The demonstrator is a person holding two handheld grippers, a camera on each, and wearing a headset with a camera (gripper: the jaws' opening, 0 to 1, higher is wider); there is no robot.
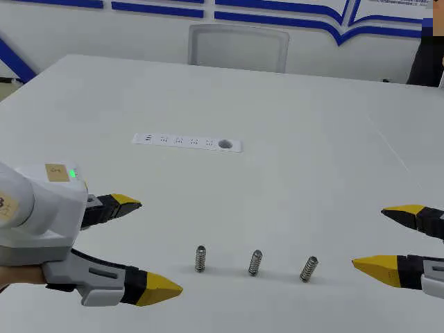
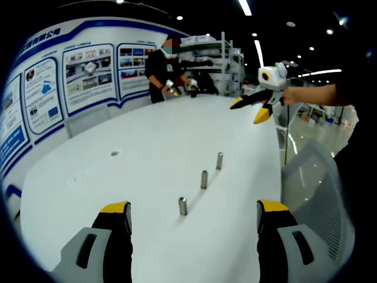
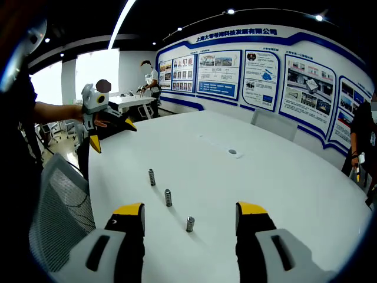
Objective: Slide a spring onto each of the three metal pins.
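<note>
Left claw [image 1: 158, 244]: released, jaws spread wide with nothing between them. It hovers over the surface [image 1: 291, 104] at one end of the row.
Right claw [image 1: 368, 237]: also released and empty, hanging off the other end of the row and apart from it.
Springs: three stand in a line on the surface between the two claws. Counted from the left claw's side they are the first spring [image 1: 200, 259], second spring [image 1: 255, 263] and third spring [image 1: 309, 269]. Their coils are plain in the head view and the right gripper view.
Pins [image 2: 182, 206]: each appears to stand inside its spring, with little bare metal showing.
Lean: the third spring tilts slightly toward the right claw; the other two look straight.
Stage: all three pins look loaded, so the task seems at or near its end. Whether every spring sits fully down is too small to tell.
Main risk: no holder is visible, so the pins are probably free-standing. A jaw tip sweeping low along the row would likely knock one over.
Weakest point: the leaning third spring looks likeliest to topple. A toppled pin could roll and shed its spring.
Second risk: pinching a spring to straighten it could squash the coils or drag it back off its pin.
Elsewhere: a socket strip [image 1: 187, 142] is set in the surface well beyond the row, with a chair [image 1: 239, 45] at the far edge.
</note>
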